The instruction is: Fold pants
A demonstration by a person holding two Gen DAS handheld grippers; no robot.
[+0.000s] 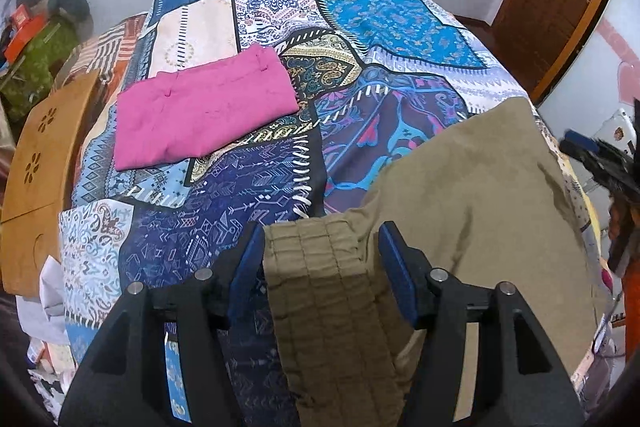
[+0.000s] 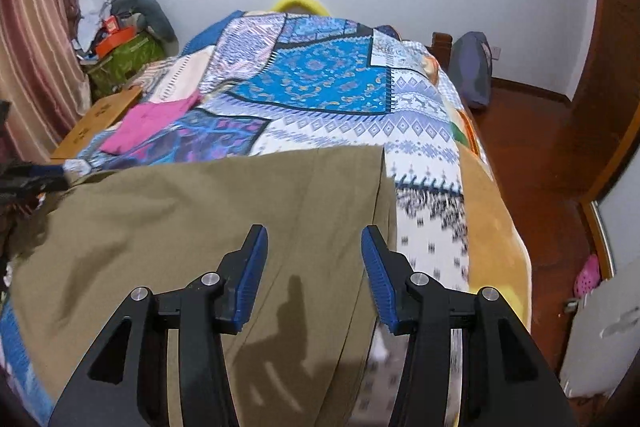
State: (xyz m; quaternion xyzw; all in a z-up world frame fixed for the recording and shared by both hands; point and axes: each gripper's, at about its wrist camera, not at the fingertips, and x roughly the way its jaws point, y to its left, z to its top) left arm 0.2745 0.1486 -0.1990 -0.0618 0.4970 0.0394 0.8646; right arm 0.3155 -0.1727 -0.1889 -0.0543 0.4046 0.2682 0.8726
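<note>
Khaki pants [image 1: 472, 179] lie spread over the near end of a patchwork bedspread [image 1: 400, 19]. Their ribbed waistband [image 1: 320, 267] runs between the fingers of my left gripper [image 1: 320, 231], which stands open; the right pad is clear of the cloth. In the right wrist view the pants [image 2: 224, 211] form a broad flat panel with a straight edge on the right. My right gripper [image 2: 314, 231] hovers open above that panel near the edge, with nothing pinched. A folded pink garment [image 1: 204, 115] rests on the bedspread [image 2: 320, 75] at the left, and shows again as the pink garment [image 2: 148, 127].
A wooden lap table [image 1: 36, 155] lies along the bed's left side, also seen as the lap table [image 2: 96, 115]. Cluttered bags [image 2: 124, 55] sit by the curtain. An orange blanket [image 2: 492, 227] hangs off the right side above red-brown floor [image 2: 532, 147].
</note>
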